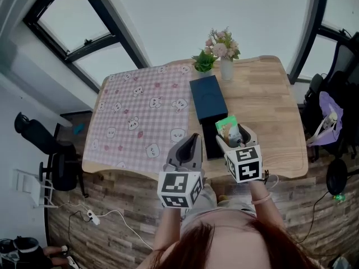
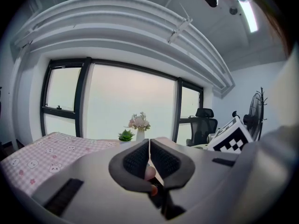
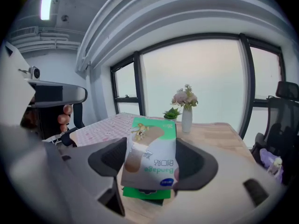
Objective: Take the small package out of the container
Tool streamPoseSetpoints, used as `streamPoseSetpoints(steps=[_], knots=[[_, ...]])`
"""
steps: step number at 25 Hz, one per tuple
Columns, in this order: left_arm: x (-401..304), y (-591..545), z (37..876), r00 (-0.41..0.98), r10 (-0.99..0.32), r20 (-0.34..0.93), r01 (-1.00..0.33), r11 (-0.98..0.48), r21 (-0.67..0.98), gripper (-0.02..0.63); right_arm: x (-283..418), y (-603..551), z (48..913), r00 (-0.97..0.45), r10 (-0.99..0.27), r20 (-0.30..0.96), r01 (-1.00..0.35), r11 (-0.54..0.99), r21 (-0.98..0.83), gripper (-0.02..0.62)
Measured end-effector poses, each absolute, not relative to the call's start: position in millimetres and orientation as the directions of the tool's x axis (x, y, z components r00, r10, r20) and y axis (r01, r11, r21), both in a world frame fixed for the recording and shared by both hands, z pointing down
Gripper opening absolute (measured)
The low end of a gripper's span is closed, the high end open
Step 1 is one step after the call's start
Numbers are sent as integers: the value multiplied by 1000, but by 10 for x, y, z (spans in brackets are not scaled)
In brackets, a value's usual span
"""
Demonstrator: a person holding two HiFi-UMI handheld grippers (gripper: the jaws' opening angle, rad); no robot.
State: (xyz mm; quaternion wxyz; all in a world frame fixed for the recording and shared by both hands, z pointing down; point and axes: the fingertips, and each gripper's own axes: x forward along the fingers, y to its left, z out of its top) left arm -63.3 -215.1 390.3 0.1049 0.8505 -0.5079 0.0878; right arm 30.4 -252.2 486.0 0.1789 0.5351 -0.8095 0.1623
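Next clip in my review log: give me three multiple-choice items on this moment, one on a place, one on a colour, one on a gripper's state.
1. Where does the vase of flowers stand?
A. On the checked cloth
B. On bare wood at the table's far edge, beside the small potted plant
C. On top of the dark box

2. Which colours show on the package in the right gripper?
A. Red and black
B. All yellow
C. Green and white

3. How do the left gripper's jaws stand?
A. Closed together on nothing
B. Wide apart
C. Clamped on the package

Key:
1 B, the head view shows it on wood next to the plant.
2 C, its front is green above and white below.
3 A, the pads meet with nothing between them.
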Motion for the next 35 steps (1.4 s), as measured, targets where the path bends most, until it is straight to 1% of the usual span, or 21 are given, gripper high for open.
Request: streamPoseSetpoints(steps=[10, 20, 31, 35], knots=[[-451, -1835, 3665, 433, -875, 216, -900, -433, 50, 14, 539, -2214, 4420, -395, -848, 354, -912, 408, -40, 327], [-331, -1613, 3551, 389, -898, 207, -917, -398, -1, 14, 711, -1961, 4112, -415, -873, 257, -908, 417, -48, 327], [-372, -1585, 3522, 404, -894, 193, -910, -414, -13, 14, 739, -1876, 3885, -416, -892, 176, -909, 412, -56, 327], [-468, -1598, 3490, 416, -889, 189, -905, -425, -9, 14, 680, -1880, 3790, -395, -906, 154, -918, 395, -29, 327]])
